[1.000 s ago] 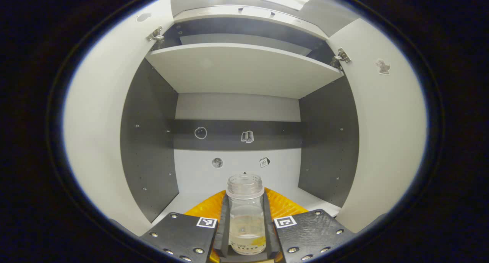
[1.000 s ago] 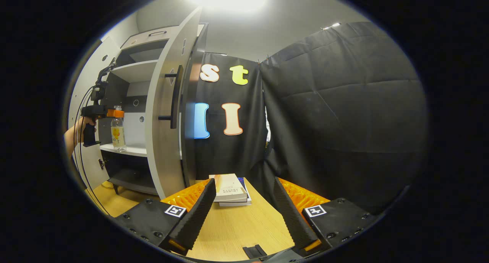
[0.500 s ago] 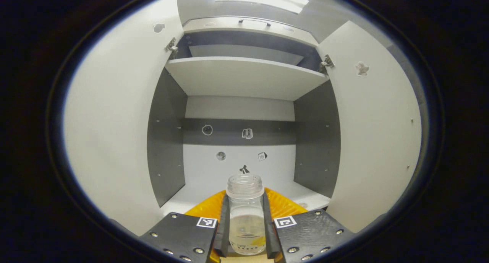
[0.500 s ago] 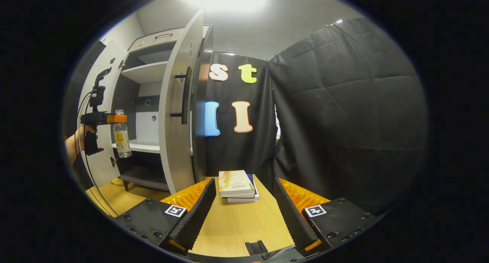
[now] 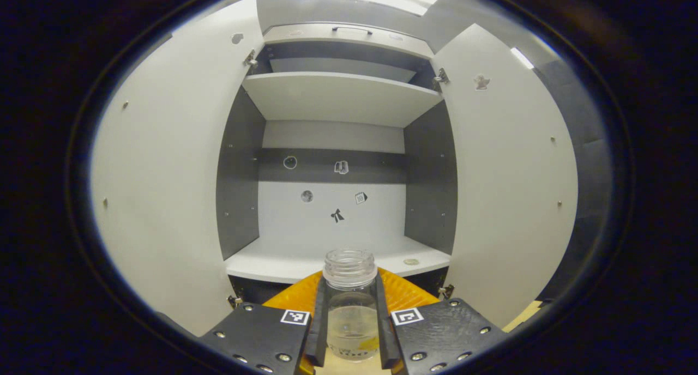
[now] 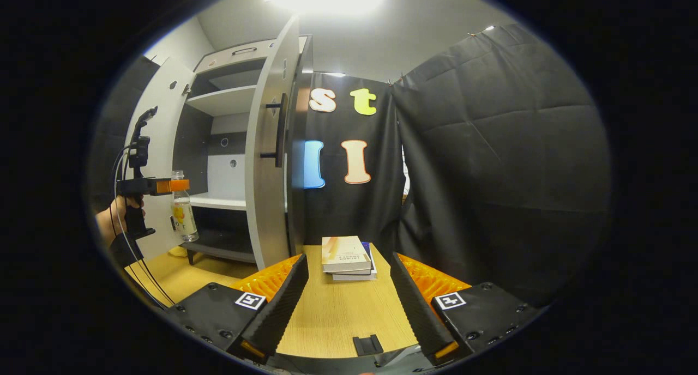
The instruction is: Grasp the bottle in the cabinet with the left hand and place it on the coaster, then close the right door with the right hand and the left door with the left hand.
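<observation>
A clear bottle (image 5: 350, 309) with an open threaded neck and a little pale liquid stands upright between the fingers of my left gripper (image 5: 350, 290), which is shut on it. It hangs in front of the open cabinet, outside the lower shelf (image 5: 327, 258). In the right gripper view that bottle (image 6: 184, 217) hangs from the left gripper (image 6: 179, 186), held by a hand (image 6: 112, 222), above a pale yellow flat thing (image 6: 177, 251) on the table. Both cabinet doors, the left (image 5: 163, 173) and the right (image 5: 507, 168), stand wide open. My right gripper (image 6: 349, 304) is open over the wooden table (image 6: 338, 315), holding nothing.
A stack of books (image 6: 349, 255) lies at the table's far end by the black cloth wall. The right door's outer face (image 6: 264, 168) carries a dark bar handle (image 6: 279, 127). A small black clip (image 6: 366, 344) sits near my right gripper. Cables hang from the left gripper.
The left gripper has drawn back out of the cabinet with the bottle and sunk lower, off the shelf. The right gripper stays open and has shifted only slightly.
</observation>
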The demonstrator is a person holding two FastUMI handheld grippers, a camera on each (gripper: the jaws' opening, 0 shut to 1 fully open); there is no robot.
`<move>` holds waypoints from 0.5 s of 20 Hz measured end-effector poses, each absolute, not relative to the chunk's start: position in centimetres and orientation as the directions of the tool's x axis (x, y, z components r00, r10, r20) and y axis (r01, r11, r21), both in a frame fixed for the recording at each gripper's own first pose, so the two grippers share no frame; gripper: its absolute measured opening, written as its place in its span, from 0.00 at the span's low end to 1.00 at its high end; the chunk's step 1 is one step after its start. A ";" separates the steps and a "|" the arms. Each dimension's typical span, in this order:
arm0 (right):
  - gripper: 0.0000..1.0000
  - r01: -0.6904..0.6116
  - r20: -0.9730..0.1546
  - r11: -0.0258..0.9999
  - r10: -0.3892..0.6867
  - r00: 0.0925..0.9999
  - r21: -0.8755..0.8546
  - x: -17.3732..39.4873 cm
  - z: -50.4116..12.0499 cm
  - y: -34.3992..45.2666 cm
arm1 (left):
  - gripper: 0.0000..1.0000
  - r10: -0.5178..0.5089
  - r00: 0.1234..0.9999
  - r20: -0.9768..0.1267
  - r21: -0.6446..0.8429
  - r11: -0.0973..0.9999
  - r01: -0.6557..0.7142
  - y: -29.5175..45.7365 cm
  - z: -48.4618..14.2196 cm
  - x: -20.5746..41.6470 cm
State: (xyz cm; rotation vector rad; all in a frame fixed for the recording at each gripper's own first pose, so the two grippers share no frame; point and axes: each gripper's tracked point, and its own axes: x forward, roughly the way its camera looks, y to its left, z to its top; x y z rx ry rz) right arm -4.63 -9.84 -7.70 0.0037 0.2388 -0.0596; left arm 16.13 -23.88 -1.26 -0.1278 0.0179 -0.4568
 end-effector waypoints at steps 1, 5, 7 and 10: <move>0.97 0.057 -0.237 0.998 -0.056 0.970 -0.005 -4.8 -7.7 -9.8 | 0.41 -0.446 0.895 0.007 -0.129 0.887 0.443 -24.0 -1.9 15.6; 0.97 0.061 -0.247 0.998 -0.058 0.967 0.006 -5.5 -8.2 -9.8 | 0.41 -0.455 0.891 -0.002 -0.139 0.882 0.450 -24.3 -4.5 13.8; 0.97 0.061 -0.246 0.998 -0.058 0.967 0.002 -5.5 -8.3 -9.8 | 0.39 -0.451 0.892 -0.014 -0.151 0.883 0.444 -24.4 -6.3 13.1; 0.97 0.064 -0.242 0.998 -0.065 0.968 -0.010 -5.6 -8.5 -10.0 | 0.41 -0.454 0.890 -0.047 -0.163 0.882 0.441 -24.9 -9.4 12.2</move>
